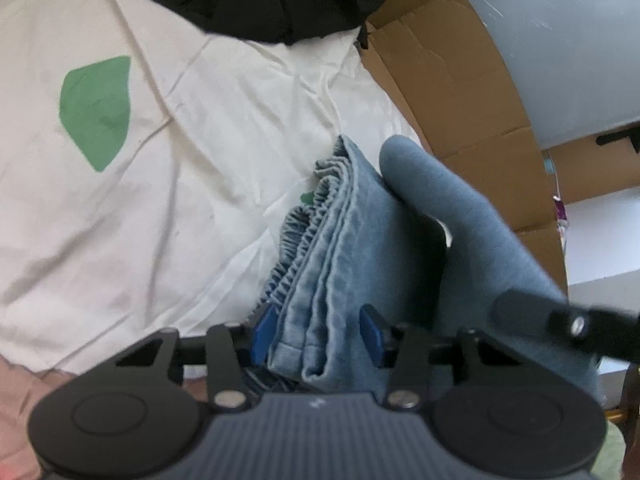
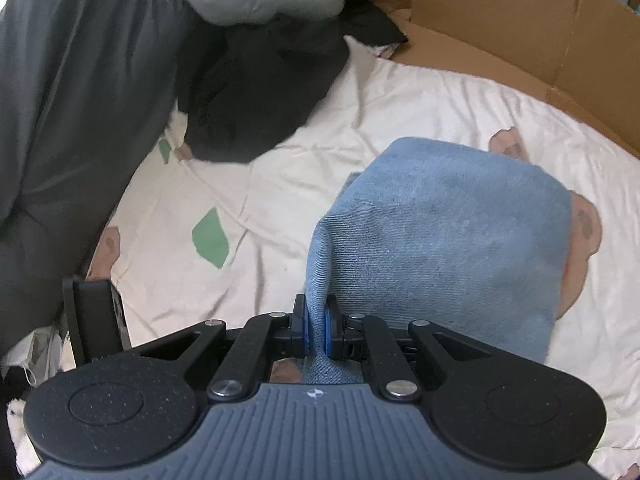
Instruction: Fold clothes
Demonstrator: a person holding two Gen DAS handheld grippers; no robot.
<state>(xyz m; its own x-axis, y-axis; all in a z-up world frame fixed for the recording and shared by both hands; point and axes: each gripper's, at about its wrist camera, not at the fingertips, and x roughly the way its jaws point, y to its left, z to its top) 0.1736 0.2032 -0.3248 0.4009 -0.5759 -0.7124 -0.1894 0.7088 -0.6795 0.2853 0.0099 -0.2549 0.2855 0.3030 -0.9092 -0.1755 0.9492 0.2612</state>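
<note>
Both grippers, left (image 1: 316, 334) and right (image 2: 315, 330), clamp the denim (image 2: 436, 232); the thick gathered waistband (image 1: 308, 232) may slip out, because the left pads hold many layers.

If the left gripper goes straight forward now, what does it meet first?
The left gripper already clamps the folded light-blue denim garment; beyond it, probably the white bedsheet with green patches, though depth is unclear.
</note>
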